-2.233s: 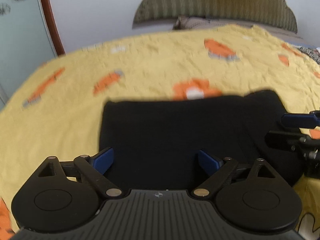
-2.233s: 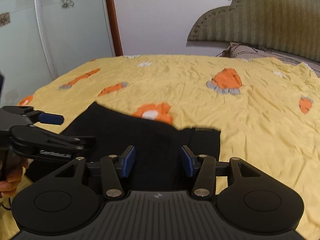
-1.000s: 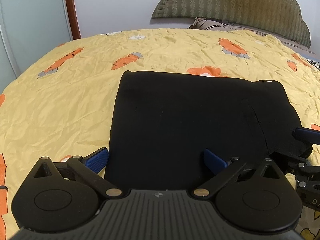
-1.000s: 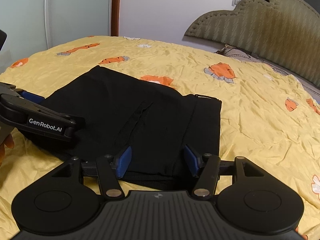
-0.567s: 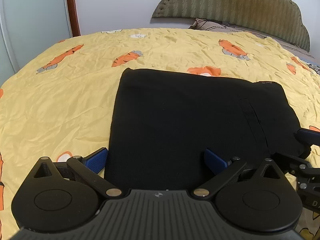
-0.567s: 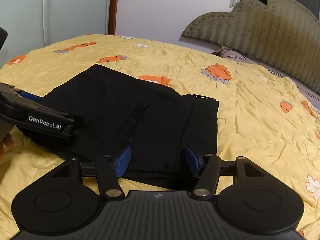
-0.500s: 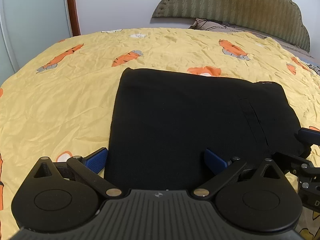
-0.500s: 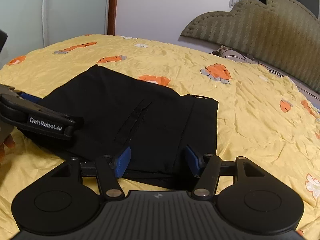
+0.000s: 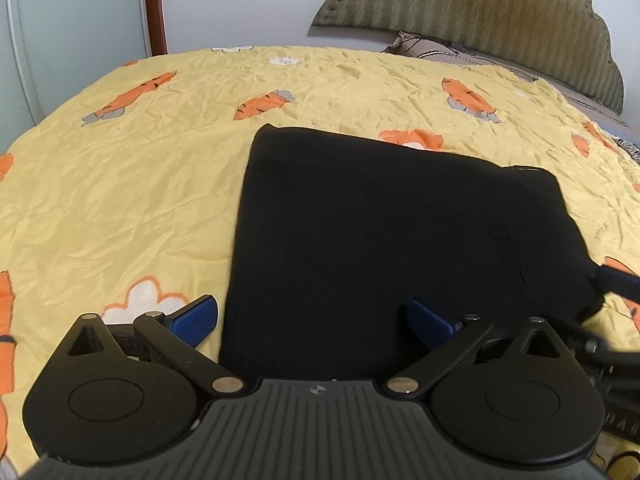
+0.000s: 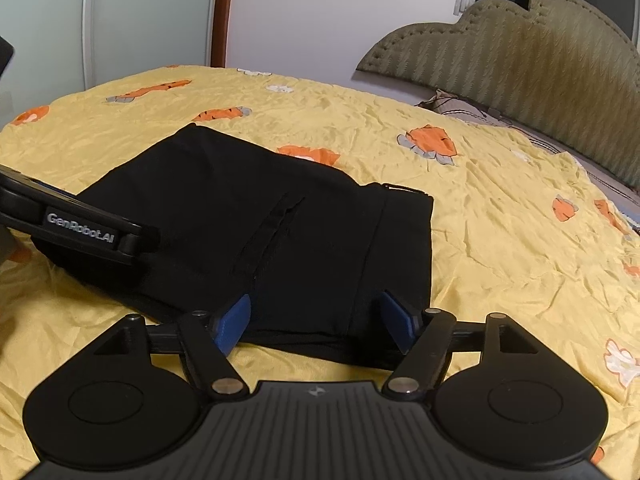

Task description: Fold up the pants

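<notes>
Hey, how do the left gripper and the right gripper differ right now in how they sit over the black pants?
The left gripper straddles the side edge of the black pants, one pad over the yellow bedspread; the right gripper has both pads over the near hem. The left jaws stand wider; the right jaws, narrower, have just been opening. Shared: blue pads, both open, neither pressing the cloth.

Each black gripper (image 9: 314,320) has blue ribbed pads (image 9: 196,316), silver screws, round discs.

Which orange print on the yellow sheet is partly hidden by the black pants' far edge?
The orange-and-white print midway along that edge; the carrot prints beyond lie clear of the pants.
</notes>
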The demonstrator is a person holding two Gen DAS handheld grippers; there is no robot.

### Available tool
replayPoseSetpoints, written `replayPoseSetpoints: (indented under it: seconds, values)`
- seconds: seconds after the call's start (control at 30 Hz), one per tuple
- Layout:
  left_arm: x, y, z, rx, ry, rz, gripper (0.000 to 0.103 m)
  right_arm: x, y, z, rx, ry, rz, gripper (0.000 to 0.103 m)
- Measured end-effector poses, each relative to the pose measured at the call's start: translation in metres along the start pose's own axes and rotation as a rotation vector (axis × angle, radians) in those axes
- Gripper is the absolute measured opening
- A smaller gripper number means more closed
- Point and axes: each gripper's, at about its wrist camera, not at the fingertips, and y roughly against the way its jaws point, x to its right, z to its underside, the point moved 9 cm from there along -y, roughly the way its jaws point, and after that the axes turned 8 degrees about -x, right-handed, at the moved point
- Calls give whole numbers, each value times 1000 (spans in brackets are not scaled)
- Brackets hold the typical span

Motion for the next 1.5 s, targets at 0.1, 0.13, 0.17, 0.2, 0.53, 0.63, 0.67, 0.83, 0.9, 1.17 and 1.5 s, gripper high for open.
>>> replayPoseSetpoints:
  seconds: [0.1, 0.13, 0.17, 0.2, 0.53, 0.63, 0.67, 0.83, 0.9, 1.17, 1.5]
  values:
    - [-1, 1, 5, 4, -21, -7, 103, 1, 5, -2, 20, -48, -37, 78]
    - [-1, -1, 7, 4, -29, -8, 103, 1, 1, 0, 6, -43, -41, 82]
    - [-1, -1, 7, 0, -31, -6, 103, -1, -4, 2, -17, -20, -30, 83]
    - [-3, 0, 8, -8, -22, -3, 103, -4, -7, 5, -36, 14, -10, 83]
    - [-1, 42, 27, 31, -114, 3, 102, -12, 32, 14, 24, -124, 8, 101]
    - [4, 47, 33, 39, -118, -12, 101, -18, 38, 15, 31, -95, 72, 101]
    - [5, 47, 33, 43, -121, -29, 101, -20, 39, 15, 27, -87, 86, 101]
    - [5, 47, 33, 35, -108, -46, 101, -23, 42, 17, -4, -56, 101, 102]
    - [4, 47, 34, 31, -89, -46, 101, -22, 44, 19, -11, -73, 90, 102]
    - [-7, 43, 40, -4, -7, -70, 101, -14, 46, 31, -115, -223, -30, 101]
    - [-8, 32, 50, -14, -8, -92, 101, -20, 45, 30, -29, -153, 33, 101]
